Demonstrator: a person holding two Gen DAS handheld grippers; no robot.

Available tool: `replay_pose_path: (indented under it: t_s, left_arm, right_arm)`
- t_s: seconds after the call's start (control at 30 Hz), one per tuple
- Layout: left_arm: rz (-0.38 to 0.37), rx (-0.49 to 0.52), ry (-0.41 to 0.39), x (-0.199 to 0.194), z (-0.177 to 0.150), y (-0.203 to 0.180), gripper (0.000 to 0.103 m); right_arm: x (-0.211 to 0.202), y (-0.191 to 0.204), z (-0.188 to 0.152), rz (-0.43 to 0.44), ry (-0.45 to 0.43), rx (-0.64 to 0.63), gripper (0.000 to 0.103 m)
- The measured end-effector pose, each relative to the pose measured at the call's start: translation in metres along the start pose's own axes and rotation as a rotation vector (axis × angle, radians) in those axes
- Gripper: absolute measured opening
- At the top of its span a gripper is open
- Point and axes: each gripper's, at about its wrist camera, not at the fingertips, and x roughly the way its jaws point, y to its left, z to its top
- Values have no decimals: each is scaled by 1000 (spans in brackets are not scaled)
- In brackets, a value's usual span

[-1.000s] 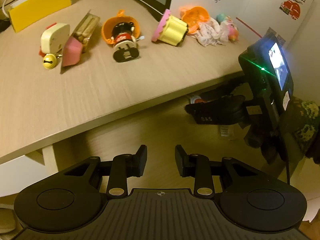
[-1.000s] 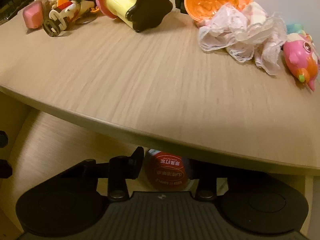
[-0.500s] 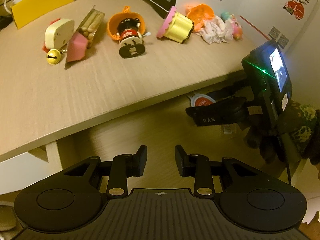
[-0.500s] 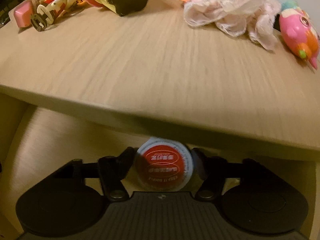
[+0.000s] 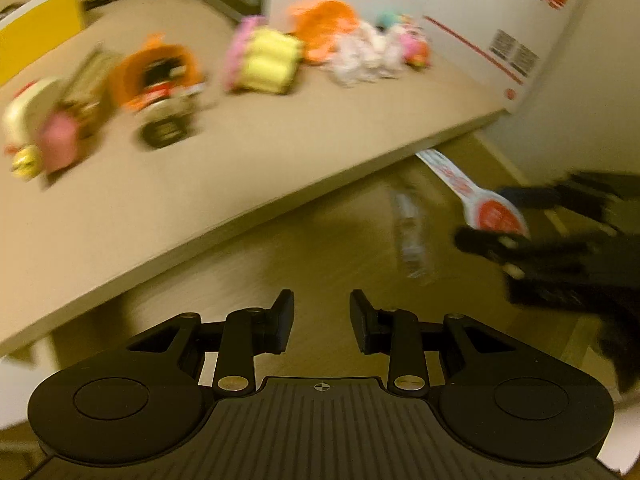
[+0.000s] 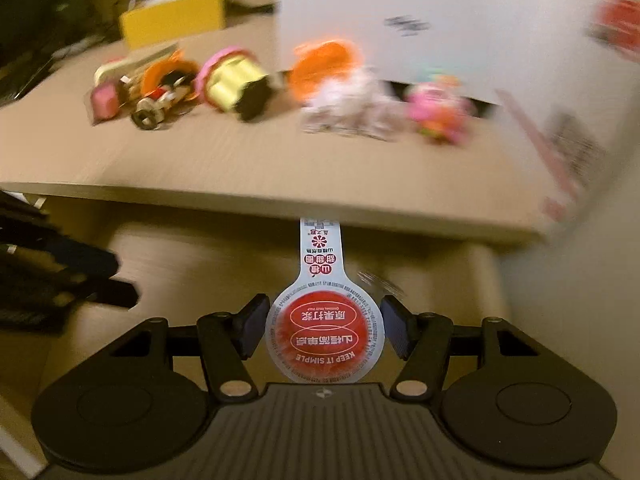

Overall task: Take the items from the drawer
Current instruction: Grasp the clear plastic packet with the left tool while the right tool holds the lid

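Observation:
My right gripper (image 6: 324, 330) is shut on a snack pack with a round red lid and a long white tab (image 6: 325, 334), held over the open wooden drawer (image 6: 192, 264) below the desk edge. In the left wrist view the same snack pack (image 5: 494, 214) shows at the right between the right gripper's black fingers (image 5: 516, 242). My left gripper (image 5: 322, 320) is open and holds nothing, hovering over the drawer floor (image 5: 320, 256). A small clear wrapper (image 5: 412, 236) lies in the drawer.
On the desk top (image 5: 168, 184) lies a row of items: a yellow cup toy (image 5: 266, 60), an orange shell (image 5: 328, 28), a crumpled white wrap (image 5: 368, 60), a pink toy (image 6: 440, 110), a black-and-red toy (image 5: 164, 100). A white carton (image 5: 460, 8) stands at the back right.
The right gripper has pulled back out from under the desk with the snack pack, whose long tab now shows. Both views have swung and blurred; the left gripper stays open.

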Motion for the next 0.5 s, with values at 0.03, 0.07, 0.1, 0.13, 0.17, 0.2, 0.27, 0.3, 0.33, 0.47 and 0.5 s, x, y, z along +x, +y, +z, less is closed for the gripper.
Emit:
replay_pose_path:
  t_s: [0.03, 0.07, 0.1, 0.13, 0.17, 0.2, 0.27, 0.3, 0.33, 0.47, 0.5]
  left_arm:
    - [-14, 18, -10, 6, 4, -6, 34]
    - [-27, 41, -25, 12, 8, -13, 34]
    - [-38, 66, -38, 18, 12, -22, 34]
    - [-47, 94, -48, 25, 16, -31, 34]
    - [-56, 122, -55, 33, 19, -40, 34]
    - [-64, 145, -57, 40, 22, -48, 34]
    - [-56, 171, -46, 60, 28, -64, 34]
    - [-46, 176, -35, 70, 30, -70, 34]
    - [-41, 175, -21, 81, 33, -76, 34]
    - [-4, 188, 7, 109, 39, -93, 34]
    - [17, 201, 9, 115, 40, -97, 34]
  right_arm:
    - [-8, -7, -5, -22, -8, 20, 61]
    - [-17, -8, -16, -44, -18, 41, 61]
    - [-25, -13, -28, -62, -32, 64, 61]
    - [-37, -21, -32, -74, -46, 88, 61]
    - [-49, -33, -33, -82, -58, 113, 61]
    - [-50, -35, -33, -91, -70, 140, 61]
    - [-61, -40, -35, -103, -93, 178, 61]
    - [-65, -44, -35, -106, -101, 186, 61]
    - [-69, -46, -37, -110, -106, 194, 61]
    - [-76, -45, -46, -126, -101, 217, 61]
    - [-76, -47, -49, -127, -92, 226, 61]
